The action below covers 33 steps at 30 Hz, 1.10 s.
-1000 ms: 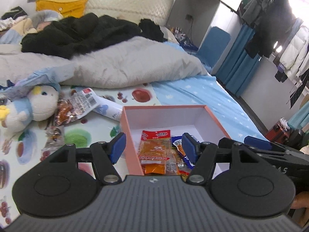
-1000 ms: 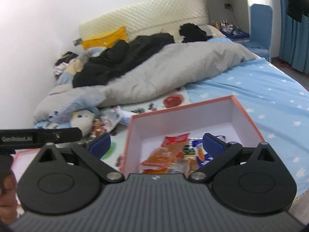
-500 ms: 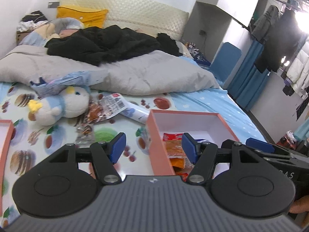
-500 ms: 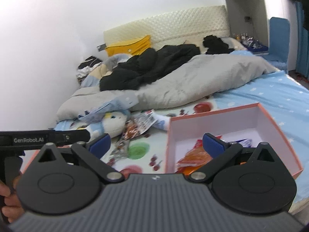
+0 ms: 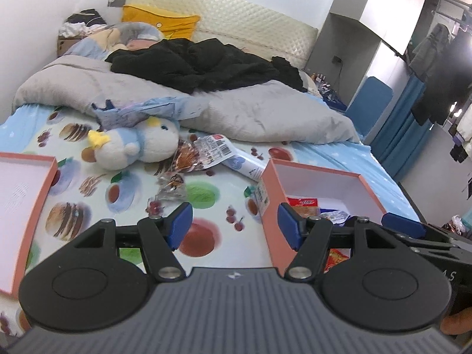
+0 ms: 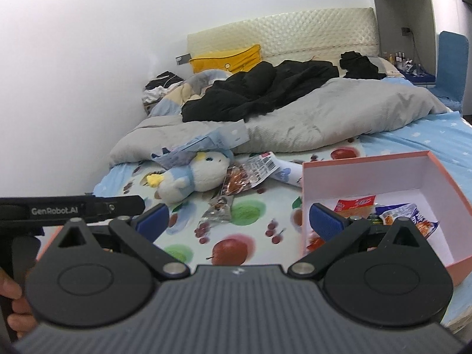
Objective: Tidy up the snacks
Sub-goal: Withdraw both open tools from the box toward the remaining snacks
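Observation:
A pink box (image 5: 298,166) (image 6: 365,159) with white inside sits on the bed at the right and holds several snack packets (image 5: 303,203) (image 6: 355,203). Loose on the fruit-print mat lie a red-and-clear snack bag (image 5: 203,153) (image 6: 250,171) and a small clear packet (image 5: 172,187) (image 6: 219,209). My left gripper (image 5: 234,224) hovers open over the mat, its right finger beside the box's left wall. My right gripper (image 6: 239,221) is open too, nothing between its fingers, left of the box.
A second pink box or lid (image 5: 32,183) lies at the mat's left edge. A plush bird (image 5: 135,147) (image 6: 191,174), a white tube (image 5: 244,166), a grey duvet (image 5: 250,112) and black clothes (image 5: 200,65) cover the bed beyond. The bed's edge runs along the right.
Both grippers swung left, away from above the box toward the mat; the box now sits at the right of both views. The second pink box came into the left wrist view. Jaws unchanged.

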Tool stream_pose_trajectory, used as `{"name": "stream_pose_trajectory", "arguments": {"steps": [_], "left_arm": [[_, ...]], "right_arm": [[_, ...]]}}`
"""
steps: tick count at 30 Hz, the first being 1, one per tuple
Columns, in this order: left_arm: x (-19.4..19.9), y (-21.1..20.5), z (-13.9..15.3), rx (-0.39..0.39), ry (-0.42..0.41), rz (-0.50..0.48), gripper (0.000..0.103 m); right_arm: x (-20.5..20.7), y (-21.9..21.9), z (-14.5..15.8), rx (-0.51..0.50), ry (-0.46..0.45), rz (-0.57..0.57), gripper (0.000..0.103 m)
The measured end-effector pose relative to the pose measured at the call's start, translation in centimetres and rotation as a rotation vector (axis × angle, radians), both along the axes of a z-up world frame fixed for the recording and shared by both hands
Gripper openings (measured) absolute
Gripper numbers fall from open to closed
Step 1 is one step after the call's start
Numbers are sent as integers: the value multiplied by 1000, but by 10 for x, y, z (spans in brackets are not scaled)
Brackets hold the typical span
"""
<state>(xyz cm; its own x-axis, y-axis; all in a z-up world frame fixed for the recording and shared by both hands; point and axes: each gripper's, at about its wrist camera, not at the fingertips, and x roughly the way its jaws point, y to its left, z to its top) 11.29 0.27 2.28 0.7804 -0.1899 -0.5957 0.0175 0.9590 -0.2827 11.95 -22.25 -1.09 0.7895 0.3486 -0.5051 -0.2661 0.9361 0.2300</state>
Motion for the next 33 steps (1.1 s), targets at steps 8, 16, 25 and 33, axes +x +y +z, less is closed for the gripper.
{"name": "stream_pose_trajectory", "arguments": {"steps": [8,16,25,33], "left_arm": [[-18,13,-14,24,18,9,69],[-14,33,-35,-11,58,52,69],[25,45,-61,-8,117,40,76],[64,64,-89,-14,163,51,76]], "right_arm": [[-16,18,-14,-23,5,29,103],[-7,33,-27,-13,45,59,103],[25,43,-38,-29,61,36,103],[66,54,-54,-40,91,27,103]]}}
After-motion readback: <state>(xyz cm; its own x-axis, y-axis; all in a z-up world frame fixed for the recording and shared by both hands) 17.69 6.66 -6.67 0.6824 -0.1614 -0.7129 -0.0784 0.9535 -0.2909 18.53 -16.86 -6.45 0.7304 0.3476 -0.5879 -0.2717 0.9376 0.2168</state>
